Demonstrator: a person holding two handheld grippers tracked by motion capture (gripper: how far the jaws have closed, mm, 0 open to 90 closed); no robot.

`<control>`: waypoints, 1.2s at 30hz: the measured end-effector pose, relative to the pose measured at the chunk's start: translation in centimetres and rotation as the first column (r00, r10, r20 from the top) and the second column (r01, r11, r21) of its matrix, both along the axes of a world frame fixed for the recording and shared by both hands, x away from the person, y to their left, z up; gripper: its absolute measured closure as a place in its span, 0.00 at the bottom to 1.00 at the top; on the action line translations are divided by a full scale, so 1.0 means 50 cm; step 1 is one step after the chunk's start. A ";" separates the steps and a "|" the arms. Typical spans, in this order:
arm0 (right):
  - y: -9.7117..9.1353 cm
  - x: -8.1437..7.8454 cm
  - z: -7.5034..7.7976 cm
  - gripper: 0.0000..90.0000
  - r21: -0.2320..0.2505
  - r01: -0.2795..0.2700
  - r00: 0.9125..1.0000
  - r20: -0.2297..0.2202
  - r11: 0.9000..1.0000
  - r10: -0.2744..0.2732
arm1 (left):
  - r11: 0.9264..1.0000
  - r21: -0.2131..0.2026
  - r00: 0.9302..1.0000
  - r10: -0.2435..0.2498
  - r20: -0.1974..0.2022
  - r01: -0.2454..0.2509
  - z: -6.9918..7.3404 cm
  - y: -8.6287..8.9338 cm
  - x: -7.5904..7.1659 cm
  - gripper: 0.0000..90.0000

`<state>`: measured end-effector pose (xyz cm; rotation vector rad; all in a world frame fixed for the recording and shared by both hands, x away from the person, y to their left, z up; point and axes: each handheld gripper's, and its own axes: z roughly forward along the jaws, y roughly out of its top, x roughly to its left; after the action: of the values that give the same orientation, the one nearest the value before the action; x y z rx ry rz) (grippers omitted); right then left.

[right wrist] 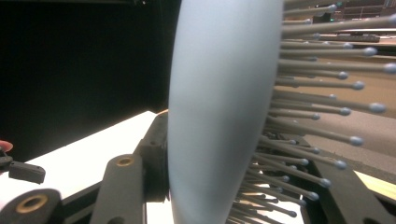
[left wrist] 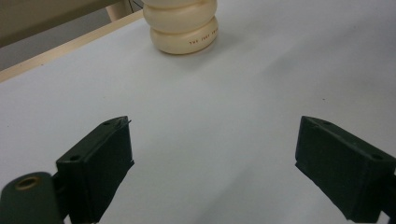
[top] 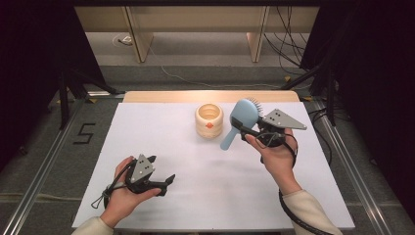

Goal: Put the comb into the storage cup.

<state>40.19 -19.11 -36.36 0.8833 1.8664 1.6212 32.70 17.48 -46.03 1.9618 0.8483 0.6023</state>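
Observation:
My right gripper (top: 243, 129) is shut on a light blue hairbrush (top: 241, 117), held above the right half of the white table top (top: 195, 191). The brush head points up and away, its handle slants down toward the left. In the right gripper view the brush (right wrist: 219, 116) stands edge-on between the jaws, bristles to the right. Just left of the brush stands a cream ribbed pot (top: 209, 120) with an open top. My left gripper (top: 161, 169) rests low at the front left, open with nothing in it. The left gripper view has the two jaws (left wrist: 212, 158) wide apart over bare table, the pot (left wrist: 181, 25) far ahead.
The far edge of the table is a wooden strip (top: 210, 96). Beyond it are wooden furniture legs (top: 139, 39) and cables on the floor (top: 288, 44). Black stand legs (top: 68, 93) flank the table on both sides. A floor mark "5" (top: 84, 133) lies at the left.

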 end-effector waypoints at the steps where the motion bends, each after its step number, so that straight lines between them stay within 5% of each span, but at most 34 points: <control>1: 0.000 0.001 0.000 0.57 0.001 0.000 1.000 0.000 1.000 0.000 | 1.000 0.000 1.000 -0.001 0.000 0.001 0.000 0.000 0.000 0.12; 36: 0.009 0.024 0.009 0.57 0.016 0.008 1.000 0.010 1.000 -0.009 | 1.000 -0.009 1.000 -0.003 -0.003 0.003 0.000 0.000 0.000 0.14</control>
<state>41.39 -18.64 -35.89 0.8868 1.8425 1.6350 32.69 17.47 -46.05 1.9562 0.8478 0.5935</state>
